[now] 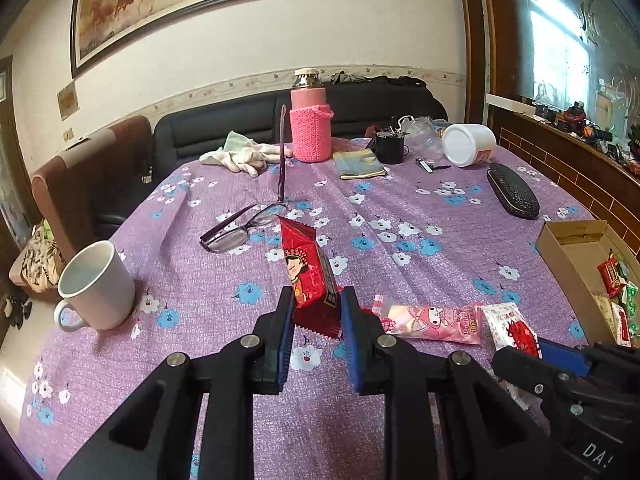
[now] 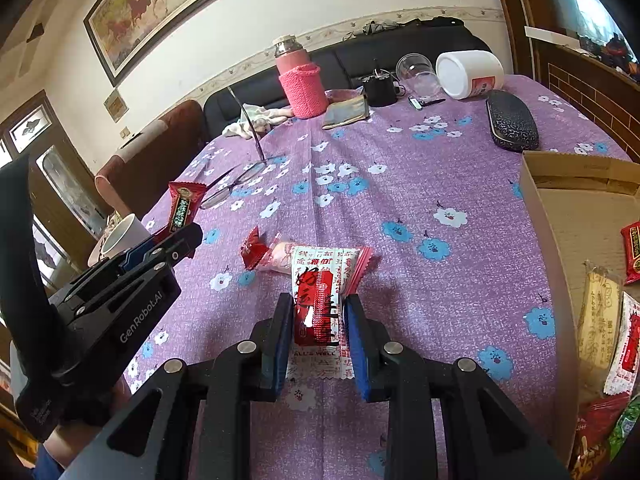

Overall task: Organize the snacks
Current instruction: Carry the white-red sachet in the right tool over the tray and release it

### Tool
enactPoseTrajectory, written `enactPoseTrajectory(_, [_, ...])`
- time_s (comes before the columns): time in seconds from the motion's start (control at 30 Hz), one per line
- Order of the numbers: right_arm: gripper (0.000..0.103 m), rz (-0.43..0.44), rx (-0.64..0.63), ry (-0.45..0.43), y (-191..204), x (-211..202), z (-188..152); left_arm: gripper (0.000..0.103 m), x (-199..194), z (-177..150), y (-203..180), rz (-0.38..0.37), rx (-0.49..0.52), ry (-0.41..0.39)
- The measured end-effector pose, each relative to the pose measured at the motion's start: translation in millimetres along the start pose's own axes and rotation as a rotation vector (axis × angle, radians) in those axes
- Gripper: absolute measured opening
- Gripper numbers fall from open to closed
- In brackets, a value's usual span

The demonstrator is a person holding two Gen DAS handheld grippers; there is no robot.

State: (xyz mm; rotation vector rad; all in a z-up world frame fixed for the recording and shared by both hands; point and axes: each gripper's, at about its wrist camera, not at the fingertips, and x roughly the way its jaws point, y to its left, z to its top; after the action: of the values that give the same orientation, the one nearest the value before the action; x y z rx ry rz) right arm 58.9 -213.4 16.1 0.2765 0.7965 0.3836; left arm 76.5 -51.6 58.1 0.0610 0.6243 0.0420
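Left tool [image 1: 316, 300] pinches red packet [image 1: 306, 268]; right tool [image 2: 316, 308] seemingly grips white packet [image 2: 320, 280].

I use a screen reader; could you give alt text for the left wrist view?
The left gripper pinches a red snack packet upright above a purple floral tablecloth, with a white ceramic mug at left.

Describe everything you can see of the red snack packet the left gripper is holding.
The red snack packet is a glossy foil-look wrapper with crimped, zigzag ends and a cartoon figure in a red headdress on one face. It stands roughly upright, tilted a little, pinched near its lower end between the left gripper and its blue pads, lifted above the purple floral tablecloth.
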Motion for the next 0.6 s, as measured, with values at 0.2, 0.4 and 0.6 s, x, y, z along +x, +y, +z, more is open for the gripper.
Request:
enactPoseTrajectory(0.2, [0.028,-0.004,0.019,-0.01,-4.3,-3.6,0.1,0.022,-7.6,-0.6,-5.9,0.017,0.026,-0.034])
enactPoseTrajectory(0.4, [0.028,-0.009,0.025,-0.018,-5.7,-6.2,0.2,0.022,-14.3,-0.4,-10.9,0.027,0.054,-0.065])
enactPoseTrajectory(0.6, [0.028,-0.015,0.033,-0.024,-8.4,-7.8,1.7,0.022,-18.0,-0.2,-14.1,0.025,0.068,-0.077])
